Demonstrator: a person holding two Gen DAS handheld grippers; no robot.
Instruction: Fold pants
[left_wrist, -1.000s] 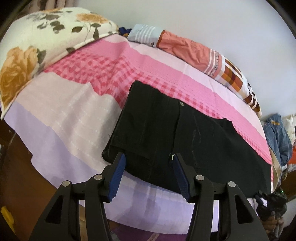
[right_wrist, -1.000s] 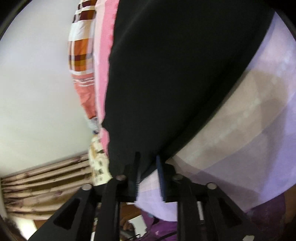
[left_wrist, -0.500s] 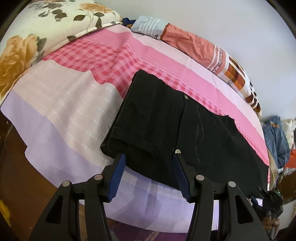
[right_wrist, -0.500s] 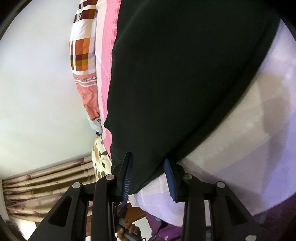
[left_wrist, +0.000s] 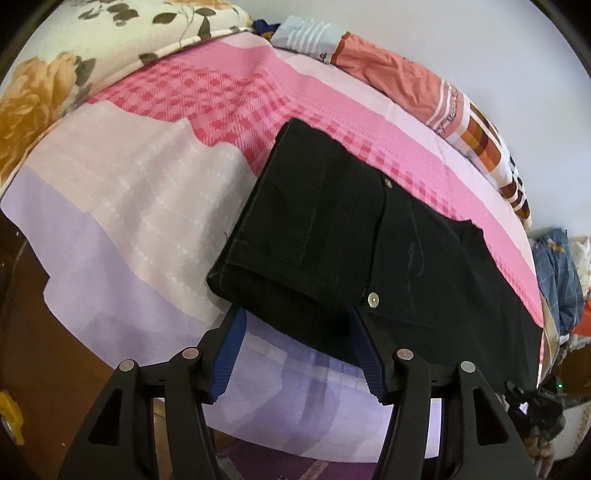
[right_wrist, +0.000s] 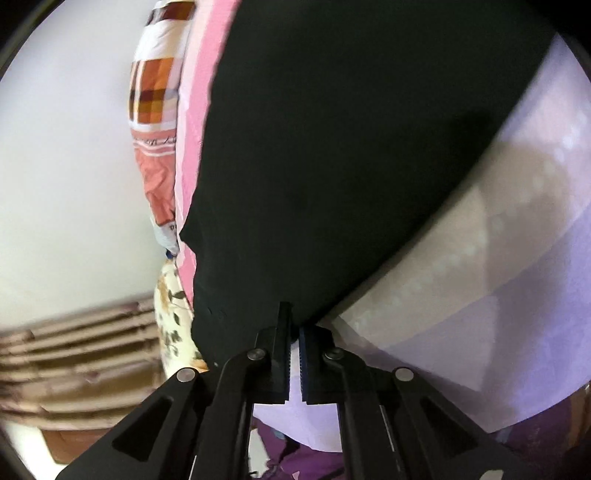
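Nearest, left gripper with blue ribbed pads, jaws just widened to about half, straddling the near folded edge of the black pants without pressing. Right gripper just snapped nearly shut, pinching the pants' hem. Pants spread flat across the pink, lilac and beige checked bedsheet. Farther back, floral pillow and orange patchwork bolster; lettering there too small to read.

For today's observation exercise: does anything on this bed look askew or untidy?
Yes. The black pants are folded unevenly: the upper layer sits askew, leaving a lower layer sticking out at the near edge. They also lie diagonally across the striped bedsheet.
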